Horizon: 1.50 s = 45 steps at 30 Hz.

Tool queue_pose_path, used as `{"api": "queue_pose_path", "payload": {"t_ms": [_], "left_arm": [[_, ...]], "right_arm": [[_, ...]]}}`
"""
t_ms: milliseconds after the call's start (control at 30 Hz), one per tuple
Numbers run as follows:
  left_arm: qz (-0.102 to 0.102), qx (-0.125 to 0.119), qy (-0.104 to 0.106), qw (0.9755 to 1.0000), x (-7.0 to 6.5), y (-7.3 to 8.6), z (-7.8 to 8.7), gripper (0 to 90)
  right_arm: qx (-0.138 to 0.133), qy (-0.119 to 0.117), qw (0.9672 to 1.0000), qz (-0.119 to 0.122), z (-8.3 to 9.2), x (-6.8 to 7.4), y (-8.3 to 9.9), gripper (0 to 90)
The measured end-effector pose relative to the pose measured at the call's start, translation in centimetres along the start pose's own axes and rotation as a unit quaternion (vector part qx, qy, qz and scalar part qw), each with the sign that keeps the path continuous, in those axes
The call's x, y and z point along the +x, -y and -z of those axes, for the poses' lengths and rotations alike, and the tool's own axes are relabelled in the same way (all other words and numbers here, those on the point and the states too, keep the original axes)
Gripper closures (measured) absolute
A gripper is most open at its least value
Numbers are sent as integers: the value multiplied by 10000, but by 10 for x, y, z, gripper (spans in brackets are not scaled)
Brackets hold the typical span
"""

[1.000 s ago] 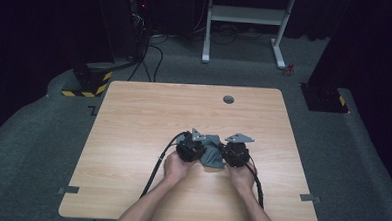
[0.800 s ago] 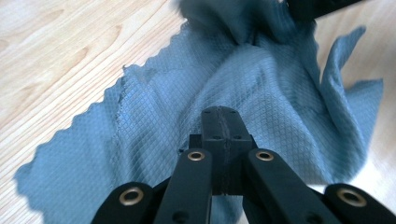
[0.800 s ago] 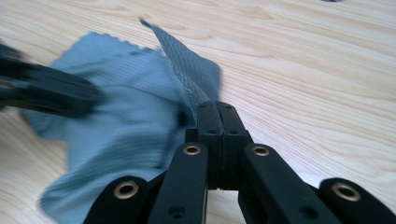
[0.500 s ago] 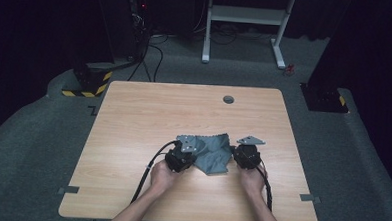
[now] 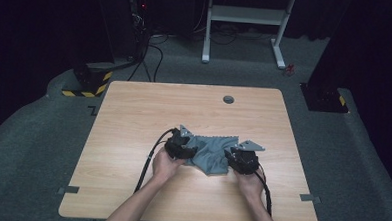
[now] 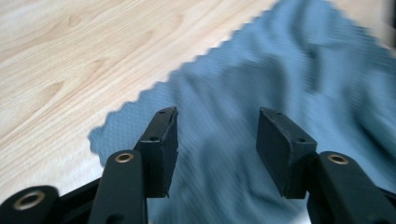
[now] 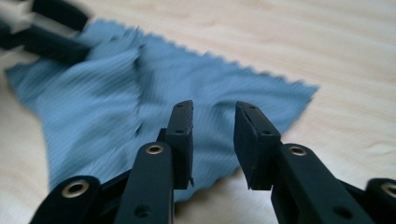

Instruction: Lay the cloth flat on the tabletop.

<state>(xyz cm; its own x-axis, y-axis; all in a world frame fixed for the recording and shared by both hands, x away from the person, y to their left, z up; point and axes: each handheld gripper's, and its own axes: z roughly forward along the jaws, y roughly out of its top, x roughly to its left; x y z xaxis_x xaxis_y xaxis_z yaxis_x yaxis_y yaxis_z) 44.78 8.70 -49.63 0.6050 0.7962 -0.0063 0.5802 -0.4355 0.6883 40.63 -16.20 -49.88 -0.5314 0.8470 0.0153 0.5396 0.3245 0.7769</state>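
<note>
Cloth, blue-grey and rumpled, lies near the surface's front edge between my left gripper and right gripper; both jaws just opened, holding nothing. Closing too high risks missing it or bunching the wrinkles.

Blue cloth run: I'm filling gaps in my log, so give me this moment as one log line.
blue cloth: rumpled on table | left tool: just opened, over cloth | right tool: just opened, over cloth edge

A blue-grey cloth with pinked, zigzag edges lies spread but rumpled on the near middle of the table, folds running across it, one corner pointing right.
</note>
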Motion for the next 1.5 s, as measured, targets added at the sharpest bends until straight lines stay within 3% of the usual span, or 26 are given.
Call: {"api": "queue_pose_path", "payload": {"t_ms": [133,200,333,433,500,633,700,800,1000,1133,1333,1500], "left_arm": [[329,253,27,9991,10,-5,-23,479],[343,202,-24,9992,12,-7,-25,492],[132,267,-107,9995,12,-10,-26,571],[-74,256,-65,9996,8,-10,-26,666],[-307,257,-84,9992,4,-10,-25,735],[-492,306,-28,9983,-1,-10,-23,880],[-495,288,38,9984,1,-11,-20,887],[-330,76,226,9992,6,-10,-8,888],[-424,-73,383,9983,9,-5,12,893],[-288,-275,512,9979,9,2,23,892],[-195,-533,761,9955,3,26,50,891],[-181,-605,852,9944,0,51,69,890]], "right_arm": [[108,-359,9992,-145,3,2,7,629],[132,-513,9984,-178,6,4,10,609],[184,-708,9971,-187,4,7,11,571],[359,-693,9969,-116,-4,12,11,582],[423,-700,9966,-107,-7,14,11,644],[371,-740,9965,136,-10,19,10,899],[274,-794,9963,155,-7,19,9,900],[242,-769,9966,195,-3,20,10,900],[132,-777,9964,297,6,21,12,900],[114,-733,9965,383,11,21,16,900],[41,-752,9966,339,24,20,23,900],[40,-787,9961,407,32,20,31,900]]}}
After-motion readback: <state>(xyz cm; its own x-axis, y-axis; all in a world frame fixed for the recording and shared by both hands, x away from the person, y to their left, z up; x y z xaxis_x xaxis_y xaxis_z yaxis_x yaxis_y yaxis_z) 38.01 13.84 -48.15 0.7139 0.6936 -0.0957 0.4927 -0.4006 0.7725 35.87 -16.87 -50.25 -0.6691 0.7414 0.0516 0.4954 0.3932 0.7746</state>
